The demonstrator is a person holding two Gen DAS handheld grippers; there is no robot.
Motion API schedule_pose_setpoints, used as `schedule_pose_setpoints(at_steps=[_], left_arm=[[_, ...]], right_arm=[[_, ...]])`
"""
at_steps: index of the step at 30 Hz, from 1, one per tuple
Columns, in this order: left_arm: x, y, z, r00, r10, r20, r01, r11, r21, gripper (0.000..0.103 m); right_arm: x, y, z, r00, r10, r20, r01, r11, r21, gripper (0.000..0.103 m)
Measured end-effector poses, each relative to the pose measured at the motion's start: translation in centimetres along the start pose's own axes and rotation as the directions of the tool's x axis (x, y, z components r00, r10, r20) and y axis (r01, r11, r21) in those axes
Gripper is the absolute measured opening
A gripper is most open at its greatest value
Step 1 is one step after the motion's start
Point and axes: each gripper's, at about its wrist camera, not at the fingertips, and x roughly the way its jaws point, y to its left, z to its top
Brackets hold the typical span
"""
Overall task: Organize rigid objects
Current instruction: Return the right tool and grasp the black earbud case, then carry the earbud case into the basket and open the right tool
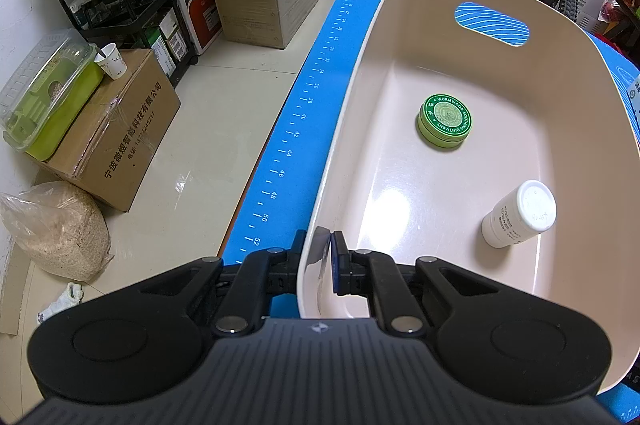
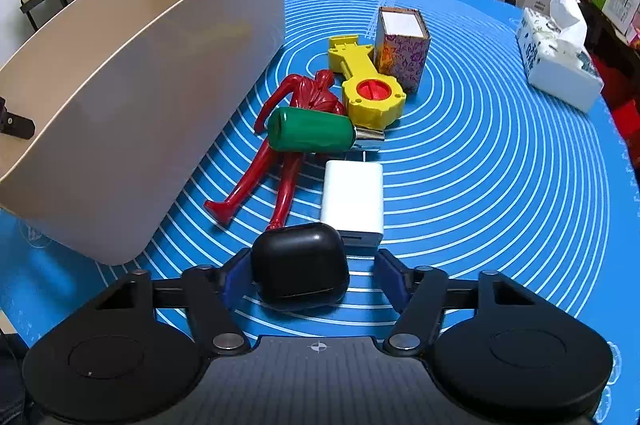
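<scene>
Black rounded case (image 2: 300, 267) | glossy, lid shut | on mat (image 2: 500, 185)

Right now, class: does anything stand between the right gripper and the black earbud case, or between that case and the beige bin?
Nothing blocks the right gripper: the black earbud case already sits between its open fingers. Toward the beige bin on the left, only the bin's own tall wall stands in the way, so the case must go over the rim.
</scene>
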Motion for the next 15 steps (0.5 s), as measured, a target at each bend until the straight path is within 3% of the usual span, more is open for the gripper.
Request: schedule_pose_setpoints(at_steps=[2, 8, 15], left_arm=[[0.0, 0.0, 0.0, 1.0, 0.0, 0.001, 0.0, 1.0, 0.001, 0.014], [0.0, 0.0, 0.0, 1.0, 0.001, 0.002, -0.001, 1.0, -0.005, 0.014], [0.0, 0.0, 0.0, 1.0, 0.0, 0.001, 0.0, 1.0, -0.006, 0.014]], right_arm=[[-0.2, 0.4, -0.2, 1.0, 0.008, 0.009, -0.008, 1.0, -0.017, 0.055], [-0.8, 0.2, -0.3, 1.0, 0.001, 0.024, -0.001, 1.0, -0.001, 0.055], [-3.5, 0.2, 0.9, 0.994, -0.011, 0.11, 0.011, 1.0, 0.0, 0.055]])
